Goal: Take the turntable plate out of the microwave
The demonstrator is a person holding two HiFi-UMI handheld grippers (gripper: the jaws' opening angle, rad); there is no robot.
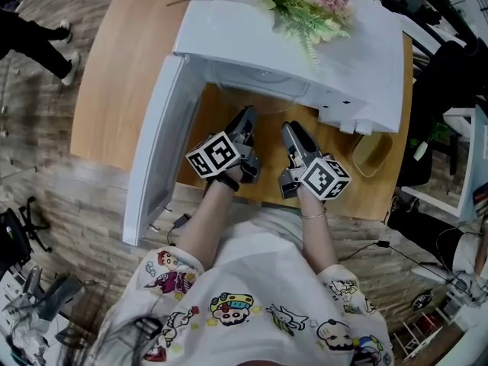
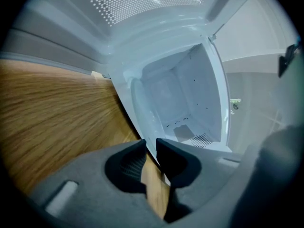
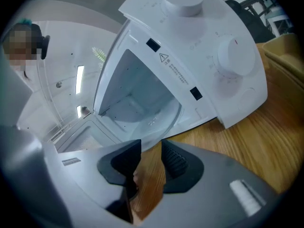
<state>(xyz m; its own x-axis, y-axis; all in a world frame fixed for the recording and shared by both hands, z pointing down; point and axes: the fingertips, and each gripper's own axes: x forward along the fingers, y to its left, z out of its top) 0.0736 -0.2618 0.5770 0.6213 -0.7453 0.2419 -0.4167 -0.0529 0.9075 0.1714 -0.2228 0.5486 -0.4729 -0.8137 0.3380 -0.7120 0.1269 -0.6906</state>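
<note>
The white microwave (image 1: 366,59) stands on the wooden table (image 1: 122,67) with its door (image 1: 156,151) swung wide to the left. The clear glass turntable plate (image 1: 263,82) lies at the cavity mouth and is hard to make out from above. In the left gripper view its pale rim (image 2: 130,103) runs down into the narrow gap of my left gripper (image 2: 151,146), which is shut on it. In the right gripper view the plate (image 3: 152,110) reaches my right gripper (image 3: 151,146), whose jaws stand wider around the rim. Both grippers (image 1: 248,114) (image 1: 290,128) sit side by side at the opening.
Artificial flowers (image 1: 309,2) lie on top of the microwave. A tan container (image 1: 371,152) stands on the table right of it. The control knobs (image 3: 236,58) face me at the right. The table's front edge is just below my hands; another person's legs (image 1: 38,44) are at far left.
</note>
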